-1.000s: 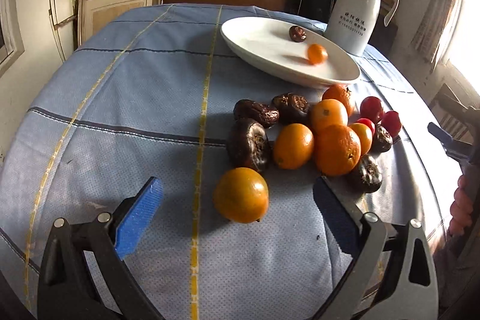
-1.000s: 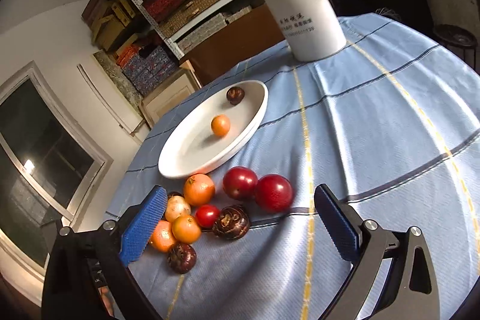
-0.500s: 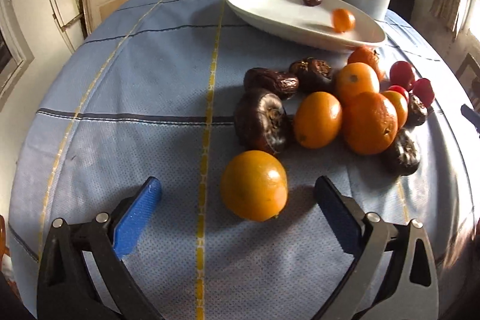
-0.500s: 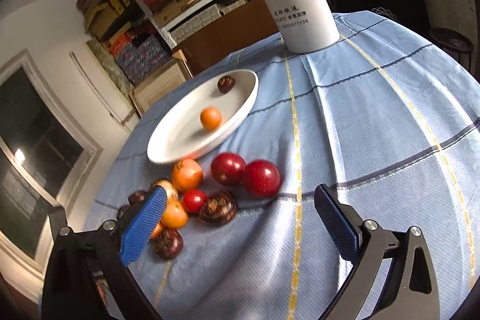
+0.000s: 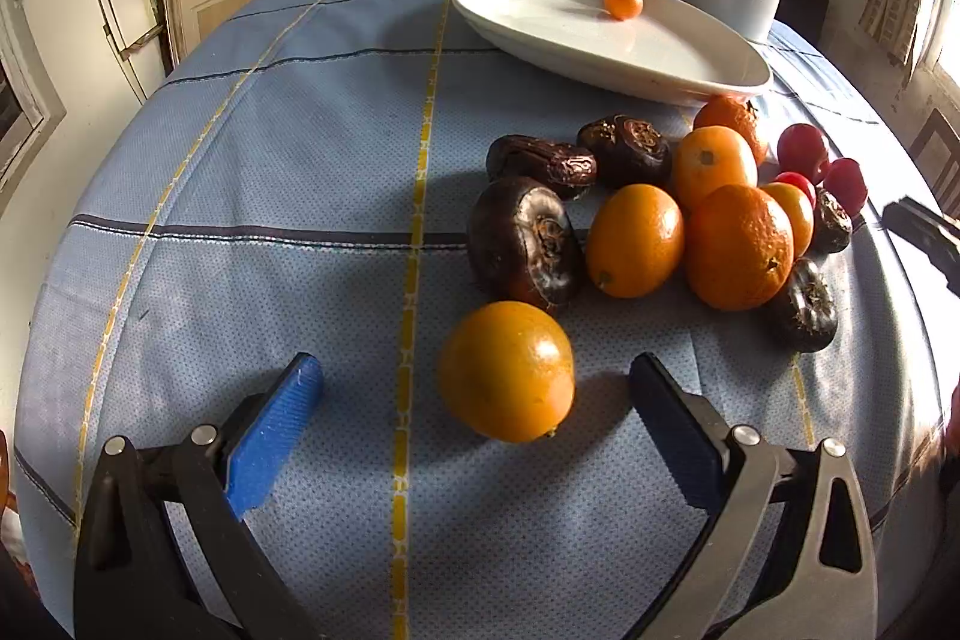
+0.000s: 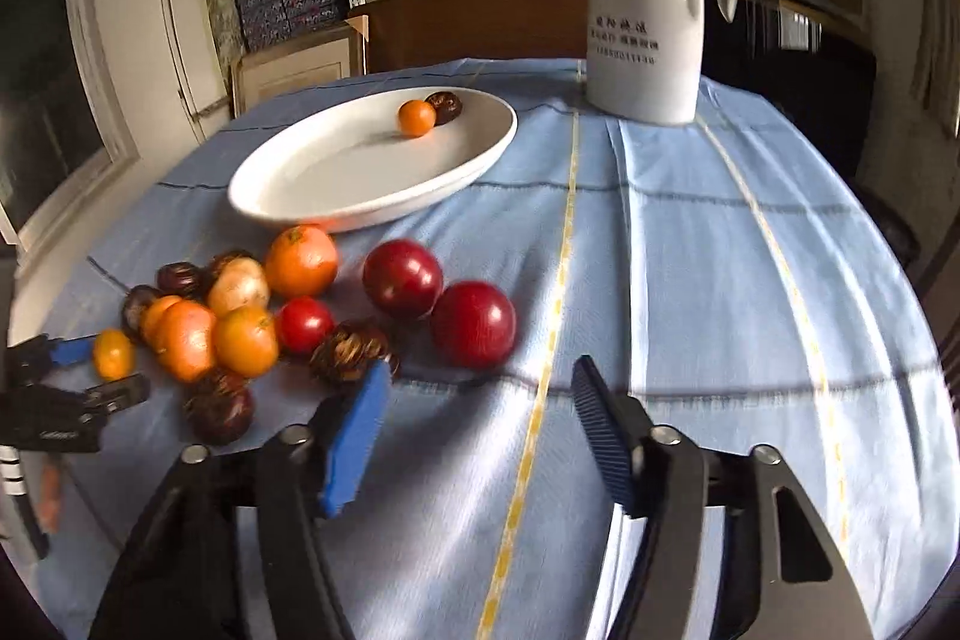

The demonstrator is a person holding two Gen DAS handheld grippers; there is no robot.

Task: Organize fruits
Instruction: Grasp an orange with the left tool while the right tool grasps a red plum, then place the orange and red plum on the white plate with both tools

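Resting on the blue checked cloth of the surface [image 5: 270, 172], a lone orange [image 5: 507, 371] sits between the wide-spread fingers of your left gripper [image 5: 474, 388], touching neither. Just beyond it lies a pile of oranges, dark water chestnuts and red fruits [image 5: 690, 220]. Your right gripper [image 6: 477, 400] holds nothing, its fingers parted more narrowly near two red fruits [image 6: 441, 307]. A white plate [image 6: 336, 172] holds one small orange [image 6: 416, 118] and one chestnut, beside a white jug [image 6: 648, 10].
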